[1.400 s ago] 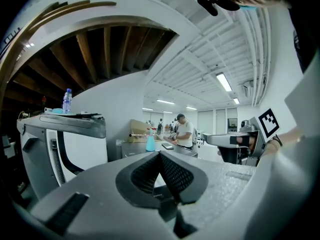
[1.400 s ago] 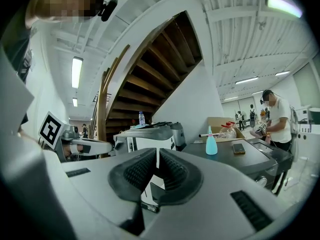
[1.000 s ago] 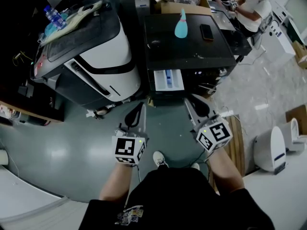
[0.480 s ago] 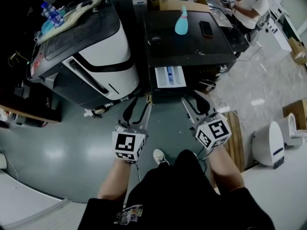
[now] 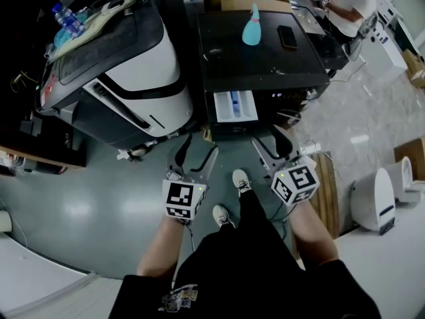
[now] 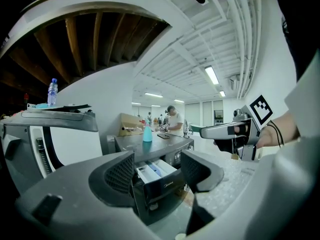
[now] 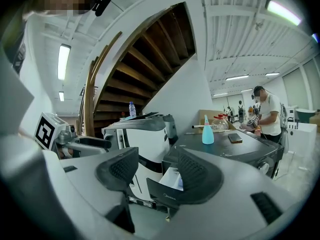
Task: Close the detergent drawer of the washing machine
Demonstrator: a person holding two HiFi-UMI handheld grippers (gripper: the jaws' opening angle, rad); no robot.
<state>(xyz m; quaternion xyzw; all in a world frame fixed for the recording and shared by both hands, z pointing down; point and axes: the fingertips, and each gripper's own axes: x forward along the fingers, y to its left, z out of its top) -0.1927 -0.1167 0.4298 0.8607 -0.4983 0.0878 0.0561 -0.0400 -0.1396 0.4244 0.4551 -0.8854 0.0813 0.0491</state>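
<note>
The dark washing machine (image 5: 262, 52) stands ahead of me with its detergent drawer (image 5: 234, 107) pulled out, white inside with a blue compartment. Both grippers hover short of the drawer's dark front panel (image 6: 161, 194), apart from it. My left gripper (image 5: 196, 153) sits below and left of the drawer; its jaws are opening and hold nothing. My right gripper (image 5: 273, 147) sits below and right of it, jaws also opening and empty. The drawer (image 7: 169, 180) shows between the right gripper's (image 7: 155, 173) pads, well beyond them. Past the left gripper (image 6: 157, 176) the drawer also lies farther off.
A light blue bottle (image 5: 250, 32) and a phone (image 5: 287, 40) lie on the washer's top. A white and grey machine (image 5: 133, 72) stands close on the left. A cardboard box (image 5: 247, 2) and a seated person (image 5: 345, 5) are behind. My shoe (image 5: 240, 180) is on the grey floor.
Both grippers' jaws have spread from nearly shut to wide apart. Both hands sank a little. One foot stepped forward between the grippers.
</note>
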